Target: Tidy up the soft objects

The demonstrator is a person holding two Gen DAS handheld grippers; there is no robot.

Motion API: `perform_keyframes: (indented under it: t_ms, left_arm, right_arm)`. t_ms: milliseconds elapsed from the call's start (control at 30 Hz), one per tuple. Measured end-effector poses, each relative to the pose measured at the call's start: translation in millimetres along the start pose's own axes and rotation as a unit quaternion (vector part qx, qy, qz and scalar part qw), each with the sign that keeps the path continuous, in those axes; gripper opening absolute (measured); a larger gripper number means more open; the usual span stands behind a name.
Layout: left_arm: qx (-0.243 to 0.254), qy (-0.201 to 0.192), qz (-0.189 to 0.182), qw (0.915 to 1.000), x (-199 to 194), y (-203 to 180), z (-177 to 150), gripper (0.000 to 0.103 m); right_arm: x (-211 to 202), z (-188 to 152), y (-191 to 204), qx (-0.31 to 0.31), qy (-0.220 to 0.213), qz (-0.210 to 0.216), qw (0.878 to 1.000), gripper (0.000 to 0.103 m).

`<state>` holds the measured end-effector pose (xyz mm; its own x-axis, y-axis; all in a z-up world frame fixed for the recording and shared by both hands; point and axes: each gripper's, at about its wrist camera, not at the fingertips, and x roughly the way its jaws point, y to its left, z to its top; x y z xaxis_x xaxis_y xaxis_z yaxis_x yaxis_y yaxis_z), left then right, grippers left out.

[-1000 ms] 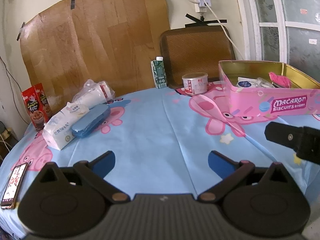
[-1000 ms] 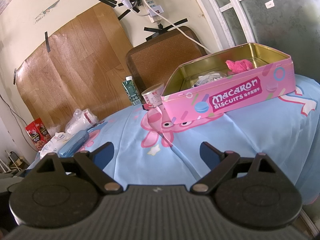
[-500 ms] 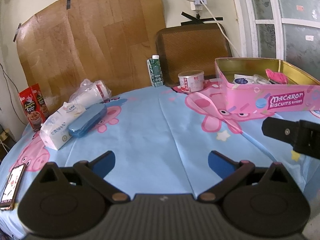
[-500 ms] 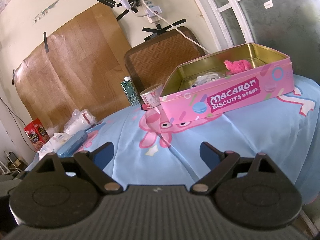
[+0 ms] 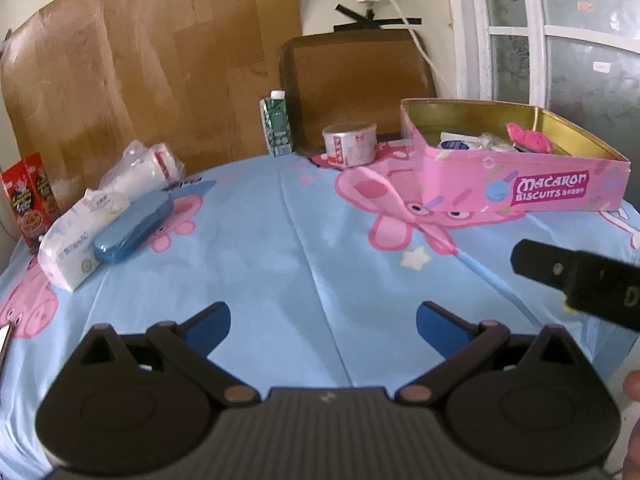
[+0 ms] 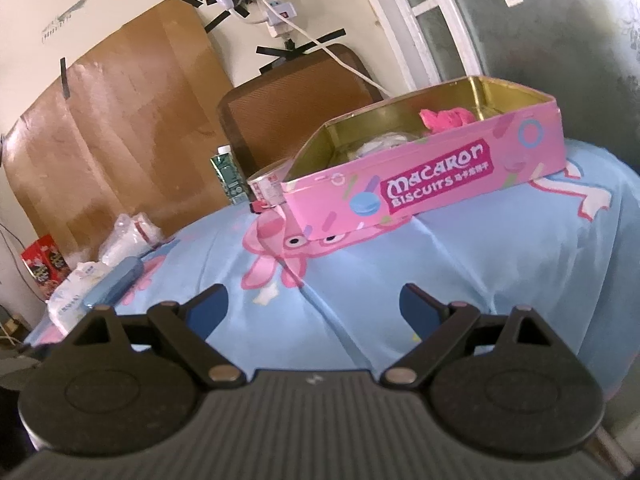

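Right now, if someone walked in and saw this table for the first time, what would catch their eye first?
Most likely the bright pink biscuit tin at the far right of the table, open, with a fuzzy pink thing and some white packets inside. Next, the blue cartoon-pig tablecloth covering the whole table. On the far left lie a white tissue pack and a blue case leaning on it.

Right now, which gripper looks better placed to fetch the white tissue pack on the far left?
Probably the left gripper: open and empty, with the tissue pack on its left. The right gripper, also open, faces the pink tin.
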<state>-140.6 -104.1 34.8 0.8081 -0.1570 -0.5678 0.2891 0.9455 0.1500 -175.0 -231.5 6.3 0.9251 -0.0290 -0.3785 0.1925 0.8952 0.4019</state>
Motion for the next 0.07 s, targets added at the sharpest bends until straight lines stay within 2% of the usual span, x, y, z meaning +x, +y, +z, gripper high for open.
perform_keyframes:
  t_ms: [67]
  left_arm:
    - [-0.001,0.002,-0.001,1.0,3.4,0.5,1.8,0.103]
  right_arm:
    - [2.0,-0.6,2.7,-0.008,-0.005,-0.004,1.0,0.095]
